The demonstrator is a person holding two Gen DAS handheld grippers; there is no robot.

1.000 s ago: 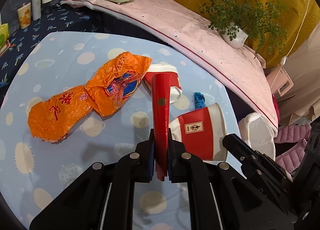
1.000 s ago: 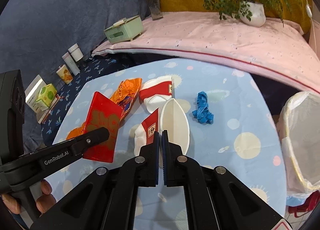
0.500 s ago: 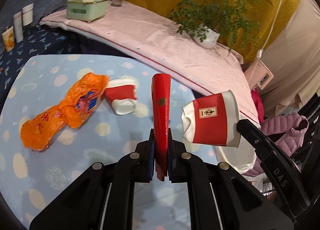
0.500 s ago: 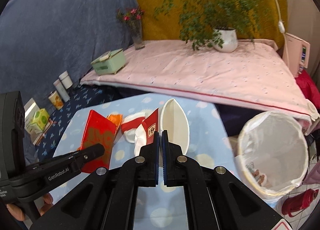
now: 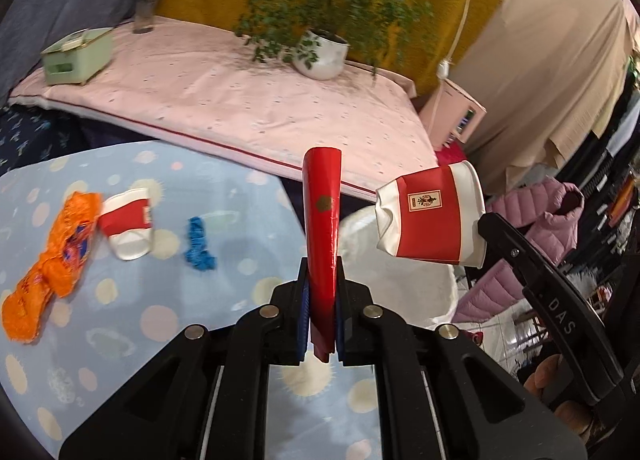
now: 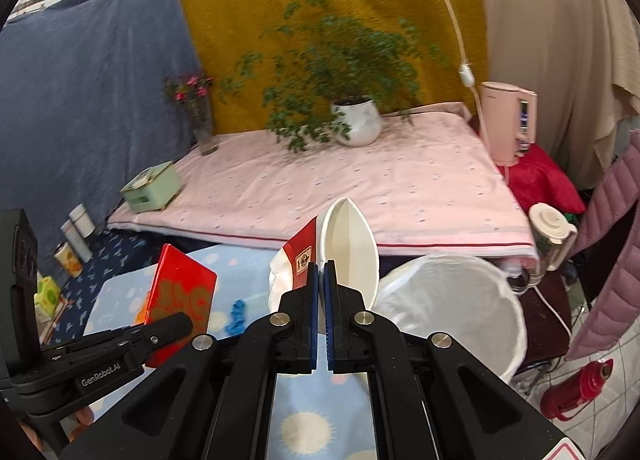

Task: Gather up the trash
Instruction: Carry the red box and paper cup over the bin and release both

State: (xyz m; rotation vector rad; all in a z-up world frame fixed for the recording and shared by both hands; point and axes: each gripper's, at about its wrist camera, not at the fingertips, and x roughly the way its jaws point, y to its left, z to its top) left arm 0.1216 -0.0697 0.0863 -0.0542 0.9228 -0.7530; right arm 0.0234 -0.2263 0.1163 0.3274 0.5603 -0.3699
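Left gripper (image 5: 322, 300) clamped on stiff red packet (image 5: 322, 220), upright at 12 o'clock. Right gripper (image 6: 322, 288) pinches crushed paper cup (image 6: 340, 252) by its rim; light, flimsy. Bin (image 6: 516, 324) at 3 o'clock.

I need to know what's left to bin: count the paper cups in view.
2. One crushed cup is pinched in the right tongs, near the bin. The other cup lies on the table beside the orange bag.

Left gripper (image 5: 322, 300) at bottom centre of its frame, jaws clamped tight on a flat red packet (image 5: 322, 228). Right gripper (image 6: 322, 300) bottom centre, jaws nearly together, pinching a crushed cup (image 6: 340, 248) by its rim.
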